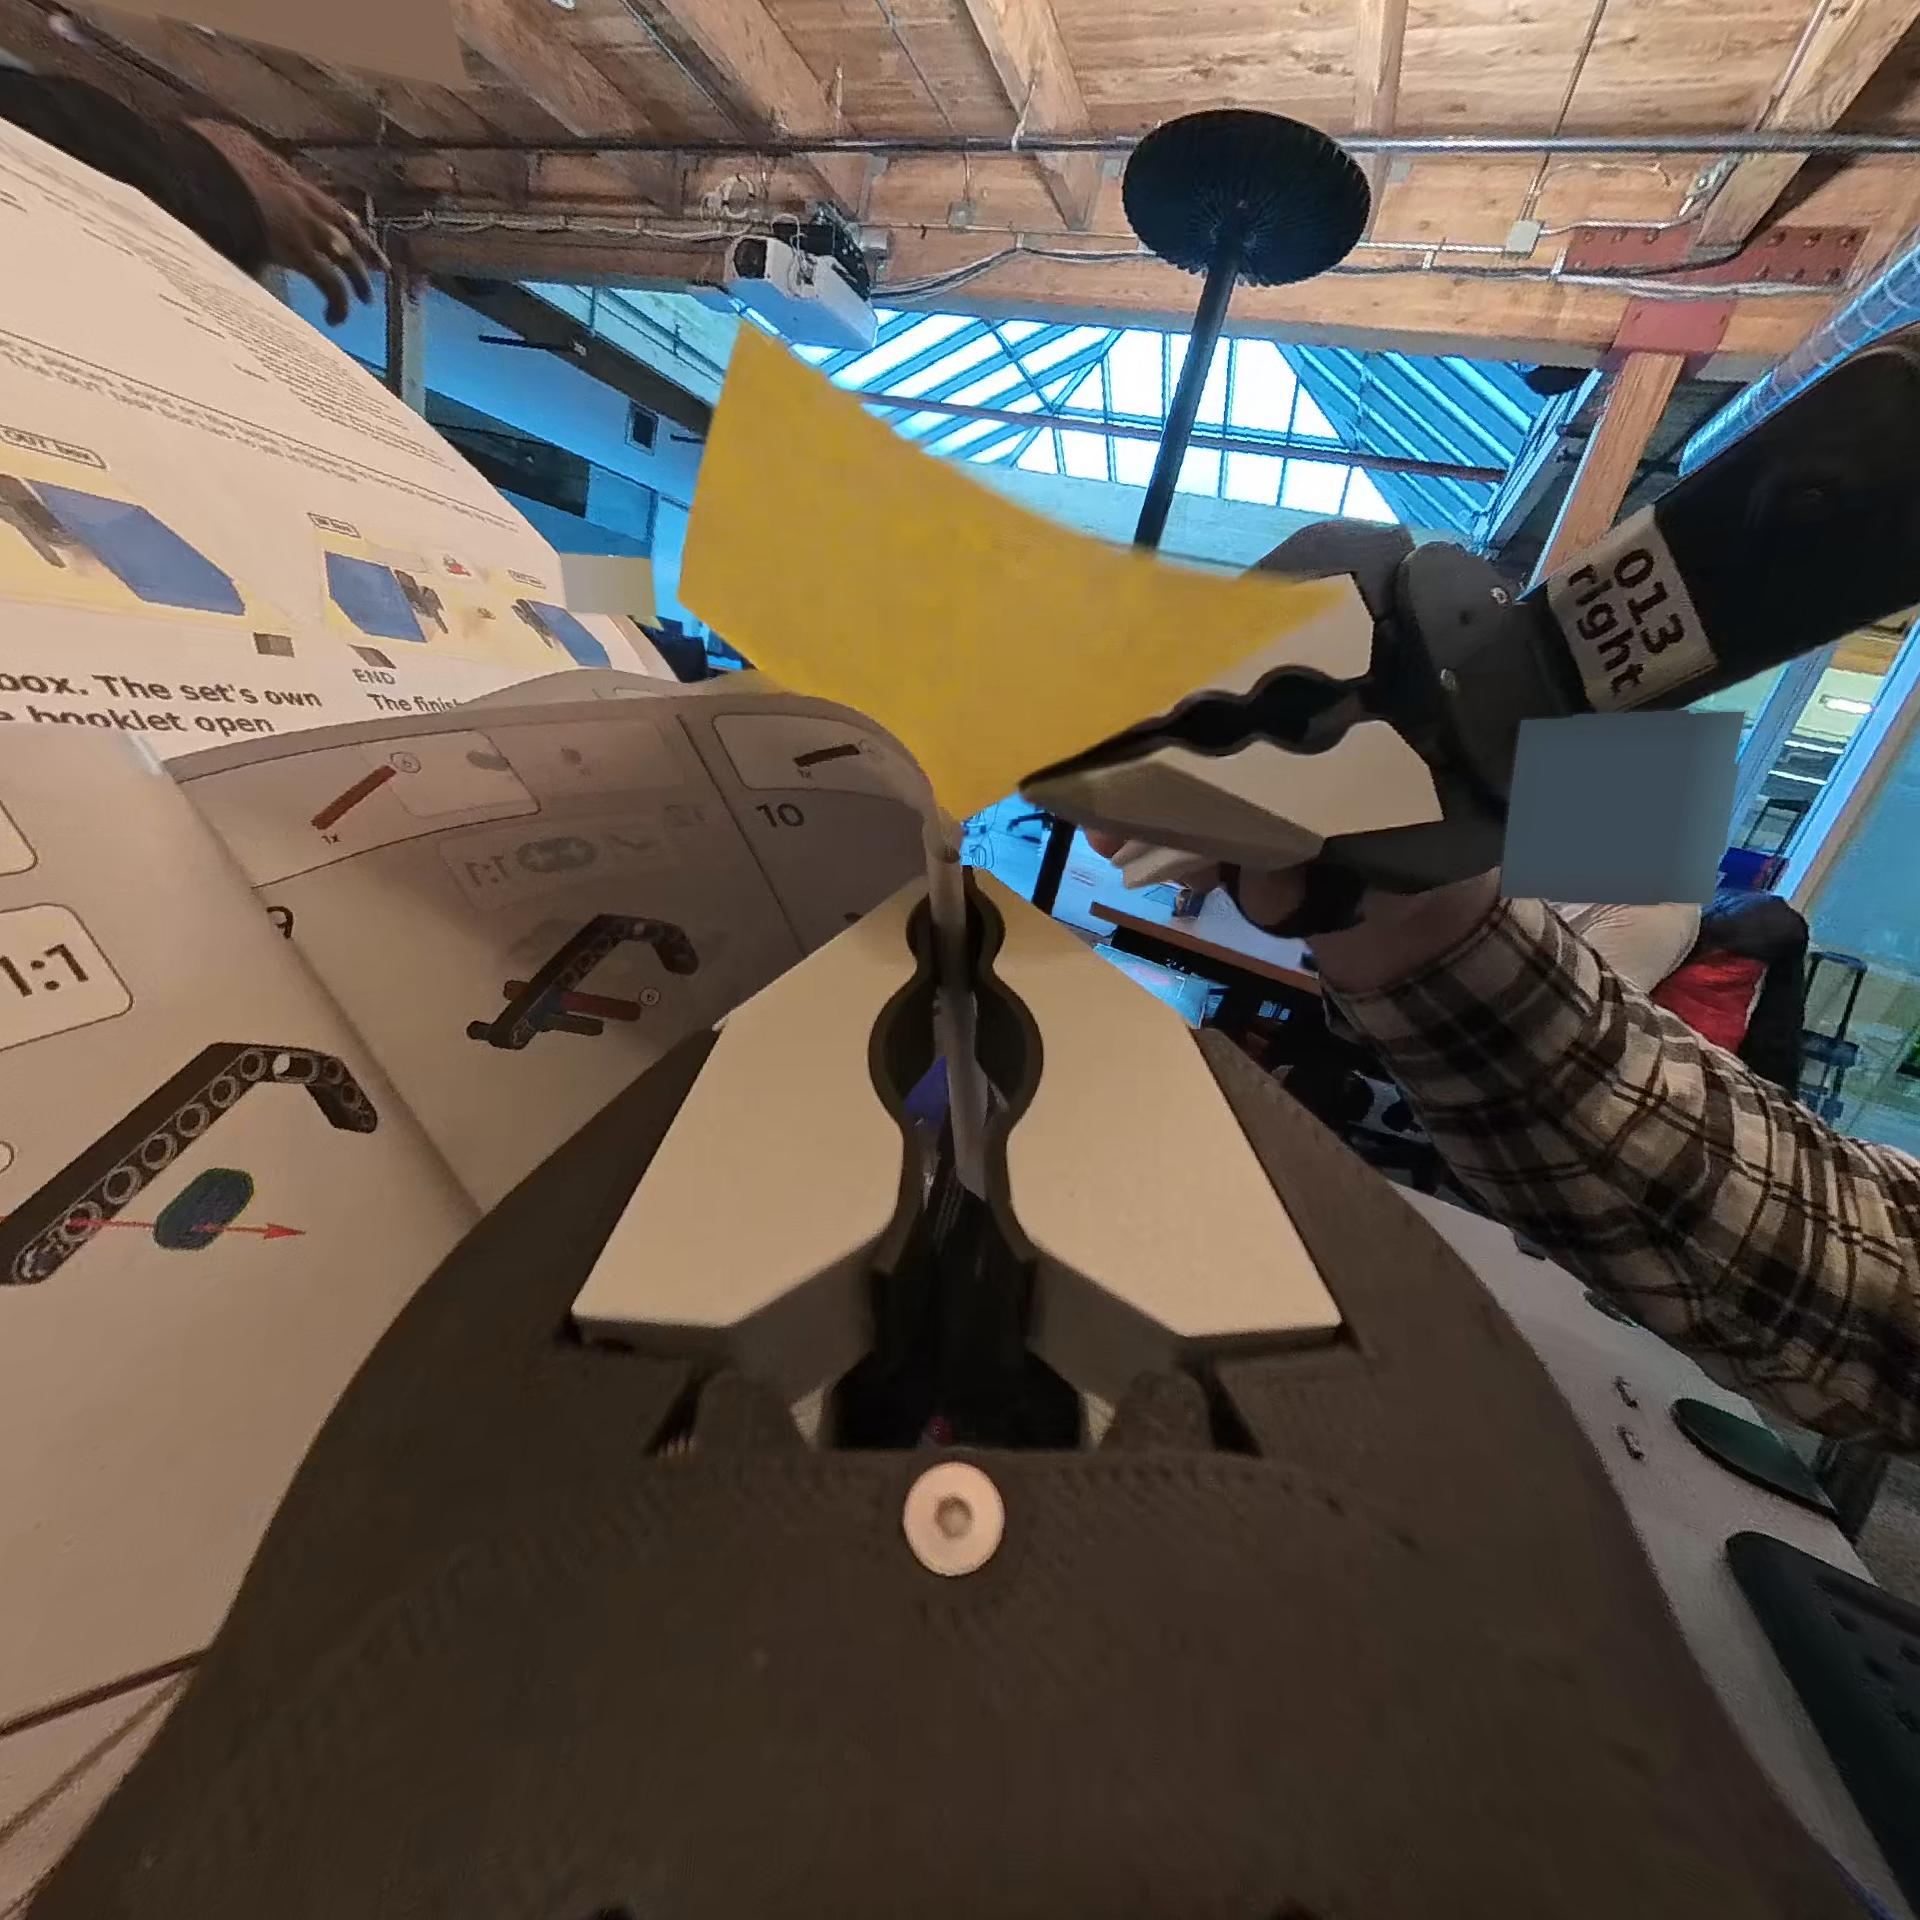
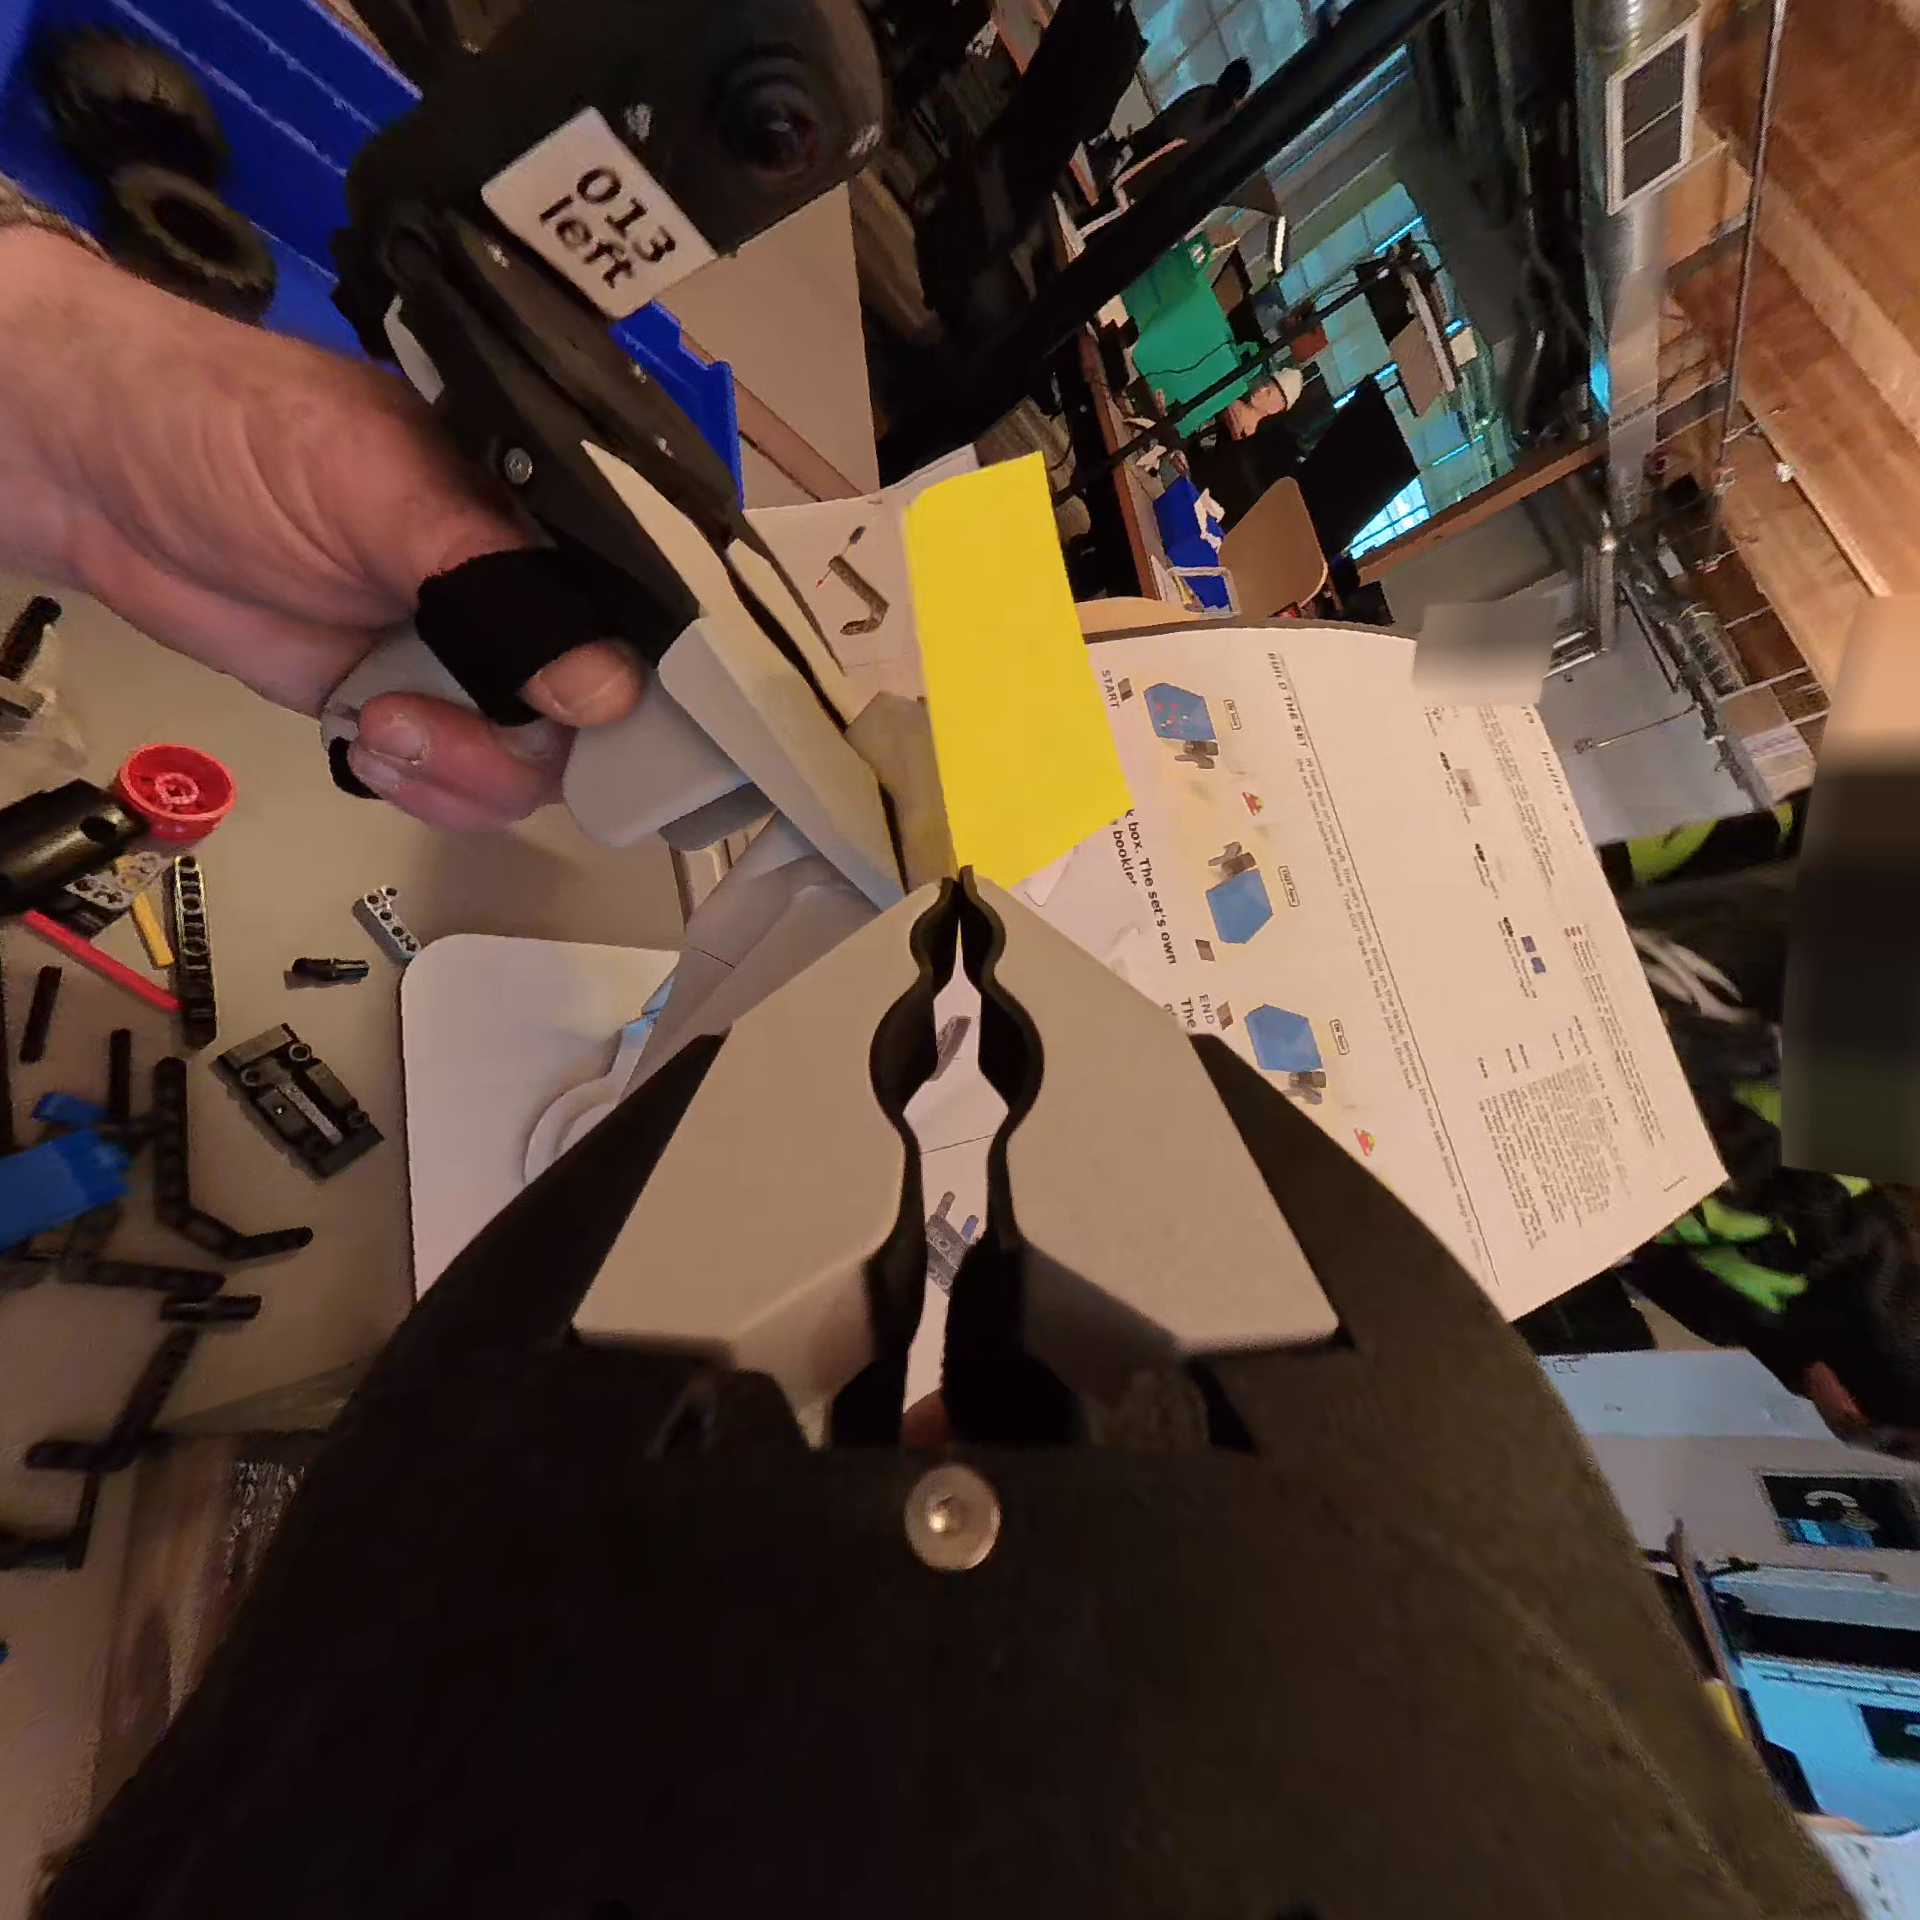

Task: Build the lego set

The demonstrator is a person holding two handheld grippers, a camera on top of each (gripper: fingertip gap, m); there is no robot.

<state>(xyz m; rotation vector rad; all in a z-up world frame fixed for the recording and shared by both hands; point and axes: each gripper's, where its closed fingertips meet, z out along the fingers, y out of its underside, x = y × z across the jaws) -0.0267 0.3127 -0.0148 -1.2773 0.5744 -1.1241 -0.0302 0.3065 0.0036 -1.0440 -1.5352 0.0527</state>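
Note:
My left gripper (image 1: 961, 883) is shut on the edge of a page of the white instruction booklet (image 1: 623, 883); the paper runs between its fingers. A yellow sticky note (image 1: 894, 582) stands up just beyond its tips. My right gripper (image 2: 961, 883) is shut, and the note's lower corner (image 2: 1003, 665) meets its tips. The left wrist view shows the right gripper (image 1: 1034, 784) closed at the note's lower edge. The right wrist view shows the left gripper (image 2: 888, 883) close by on the left, closed on the booklet page.
A printed sheet (image 2: 1403, 935) lies behind the booklet and also shows in the left wrist view (image 1: 156, 416). Loose black Lego beams (image 2: 187, 987), a red wheel hub (image 2: 171, 790) and a blue bin (image 2: 260, 104) are on the left. A hand (image 2: 208, 488) holds the left gripper. My two grippers' fingertips are within a few centimetres of each other. From either gripper's tips it is about 30 cm to the red wheel hub (image 2: 171, 790).

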